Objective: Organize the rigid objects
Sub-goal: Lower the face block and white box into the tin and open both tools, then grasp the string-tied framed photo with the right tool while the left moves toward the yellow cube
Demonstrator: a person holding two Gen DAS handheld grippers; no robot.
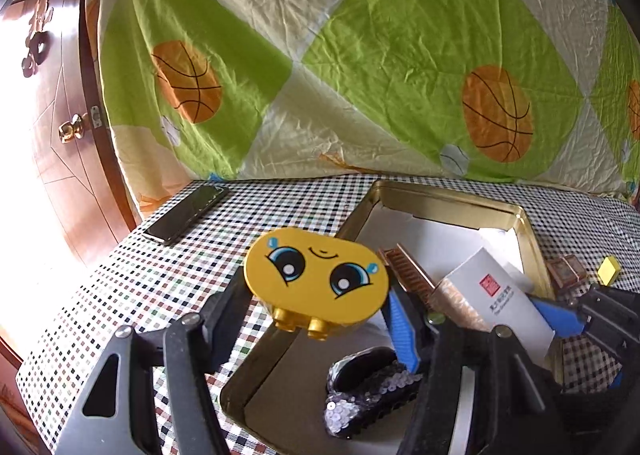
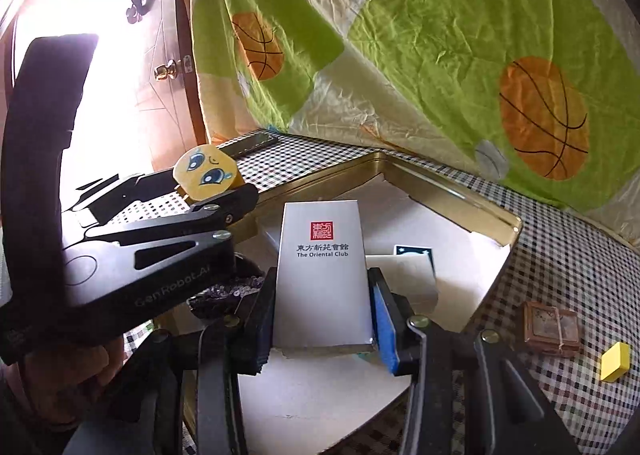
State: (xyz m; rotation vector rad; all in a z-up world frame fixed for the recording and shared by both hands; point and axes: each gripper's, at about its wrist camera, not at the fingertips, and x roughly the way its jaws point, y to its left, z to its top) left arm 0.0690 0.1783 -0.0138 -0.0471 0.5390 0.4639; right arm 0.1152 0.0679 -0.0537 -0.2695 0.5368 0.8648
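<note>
We are clamping our left hand-held gripper [image 1: 320,295] on one yellow toy block [image 1: 317,275], its fingers closed against the two sides. The block is oval, with a cartoon face of two big blue eyes printed on top and round golden studs underneath, and we are holding it in the air over the near left edge of the gold tin tray [image 1: 532,239]. In the right wrist view the same block [image 2: 208,175] is showing tilted between the black fingers of that gripper [image 2: 200,191].

Inside the tray, below the block, one black sequined piece [image 1: 368,391] is lying near the front, and one copper-coloured comb [image 1: 408,267] is resting further back.

Our right hand-held gripper [image 2: 320,315] is squeezing one white box [image 2: 322,275] printed with a red seal and "The Oriental Club", its blue pad [image 2: 384,327] pressing the right edge. We are holding the box upright above the tray's white lining [image 2: 460,255]. One dark blue card [image 2: 414,253] is lying just behind it.

To the right, on the checkered surface [image 2: 560,255] outside the tray, one brown square packet [image 2: 552,329] and one small yellow block [image 2: 615,361] are sitting near each other. One phone [image 1: 186,213] is lying at the far left corner.
</note>
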